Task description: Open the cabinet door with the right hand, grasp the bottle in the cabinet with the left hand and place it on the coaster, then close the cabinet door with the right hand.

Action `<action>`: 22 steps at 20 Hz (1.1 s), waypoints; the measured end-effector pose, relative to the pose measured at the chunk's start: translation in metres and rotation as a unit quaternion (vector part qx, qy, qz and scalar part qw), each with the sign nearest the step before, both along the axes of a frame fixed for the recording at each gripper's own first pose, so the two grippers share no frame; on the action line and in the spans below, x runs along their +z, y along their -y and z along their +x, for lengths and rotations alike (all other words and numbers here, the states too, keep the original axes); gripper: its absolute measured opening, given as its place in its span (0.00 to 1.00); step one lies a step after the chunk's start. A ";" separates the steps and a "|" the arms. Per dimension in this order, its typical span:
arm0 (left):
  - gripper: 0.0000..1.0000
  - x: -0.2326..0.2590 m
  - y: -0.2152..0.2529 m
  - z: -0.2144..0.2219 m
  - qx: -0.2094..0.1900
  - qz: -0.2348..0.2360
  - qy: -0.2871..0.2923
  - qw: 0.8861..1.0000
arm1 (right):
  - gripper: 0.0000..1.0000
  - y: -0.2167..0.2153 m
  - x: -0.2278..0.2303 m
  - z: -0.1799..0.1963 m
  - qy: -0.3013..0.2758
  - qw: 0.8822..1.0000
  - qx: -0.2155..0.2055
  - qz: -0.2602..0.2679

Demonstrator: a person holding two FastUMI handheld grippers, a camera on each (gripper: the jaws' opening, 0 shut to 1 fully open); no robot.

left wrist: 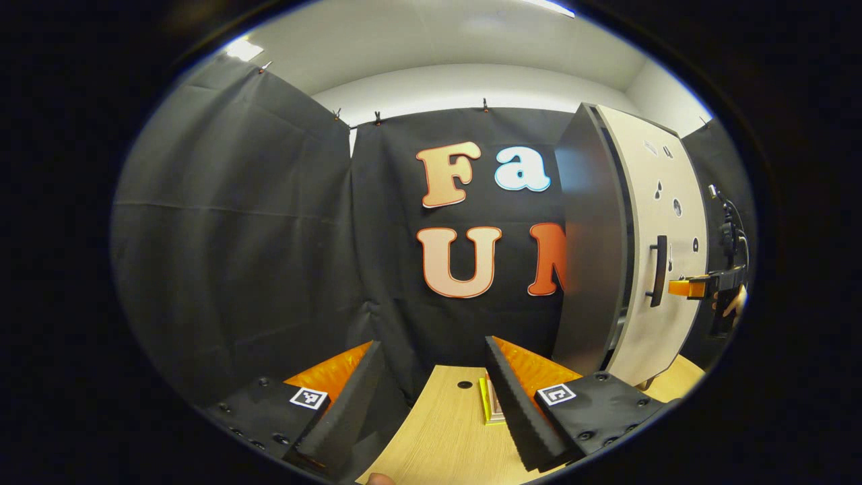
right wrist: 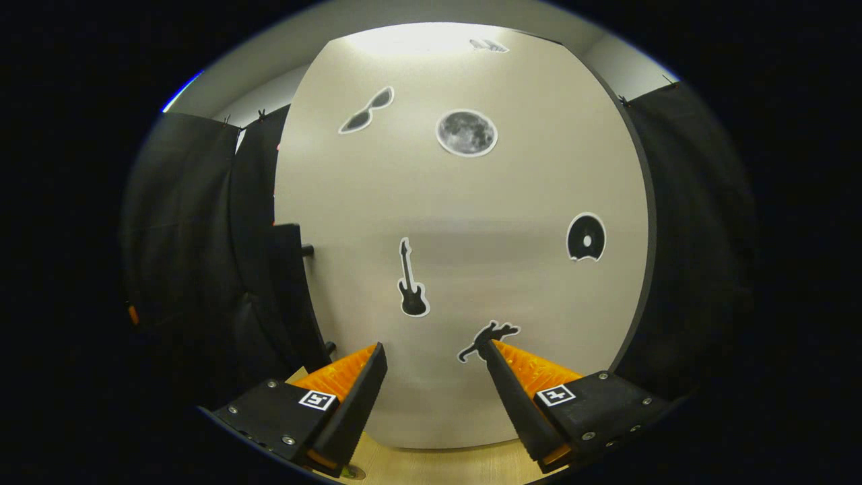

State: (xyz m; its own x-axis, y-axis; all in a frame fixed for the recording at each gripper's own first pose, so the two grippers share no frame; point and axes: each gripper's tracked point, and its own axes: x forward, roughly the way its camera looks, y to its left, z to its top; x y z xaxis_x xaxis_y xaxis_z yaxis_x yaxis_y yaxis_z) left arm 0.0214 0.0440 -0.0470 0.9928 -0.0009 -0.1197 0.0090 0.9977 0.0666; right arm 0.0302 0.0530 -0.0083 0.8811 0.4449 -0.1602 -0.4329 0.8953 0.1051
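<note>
The cabinet (left wrist: 592,256) stands on the right end of the table, grey-sided, with its beige stickered door (left wrist: 667,222) lying against the front. A dark vertical handle (left wrist: 657,271) sits on the door. My left gripper (left wrist: 431,347) is open and empty over the table, left of the cabinet. The coaster (left wrist: 486,401) lies flat behind its right finger, partly hidden. My right gripper (left wrist: 700,288) is just right of the handle. In the right gripper view, my right gripper (right wrist: 434,350) stands open close to the door (right wrist: 471,222), with the handle (right wrist: 289,289) left of its fingers.
A light wooden table (left wrist: 438,431) carries the cabinet and has a small dark hole (left wrist: 465,384) near the back. Black cloth walls close in behind and on the left. The table edge (right wrist: 431,465) shows below the door.
</note>
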 end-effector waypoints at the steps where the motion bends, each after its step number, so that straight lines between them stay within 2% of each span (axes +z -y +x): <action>1: 0.96 0.004 0.002 0.003 -0.004 -0.002 0.002 1.000 | 0.93 0.009 0.010 -0.006 0.006 1.000 -0.003 -0.001; 5: 0.96 0.026 0.016 0.014 -0.027 -0.015 0.016 0.999 | 0.93 0.055 0.052 -0.033 0.034 0.999 -0.020 -0.001; 14: 0.98 0.082 0.044 0.022 -0.059 -0.005 0.065 0.996 | 0.92 0.183 0.129 -0.103 0.102 0.988 -0.111 -0.027; 18: 0.97 0.097 0.060 0.018 -0.077 -0.027 0.072 0.994 | 0.92 0.215 0.144 -0.128 0.117 0.983 -0.134 -0.034; 22: 0.98 0.101 0.063 0.011 -0.081 -0.037 0.072 0.993 | 0.92 0.227 0.147 -0.144 0.115 0.983 -0.139 -0.030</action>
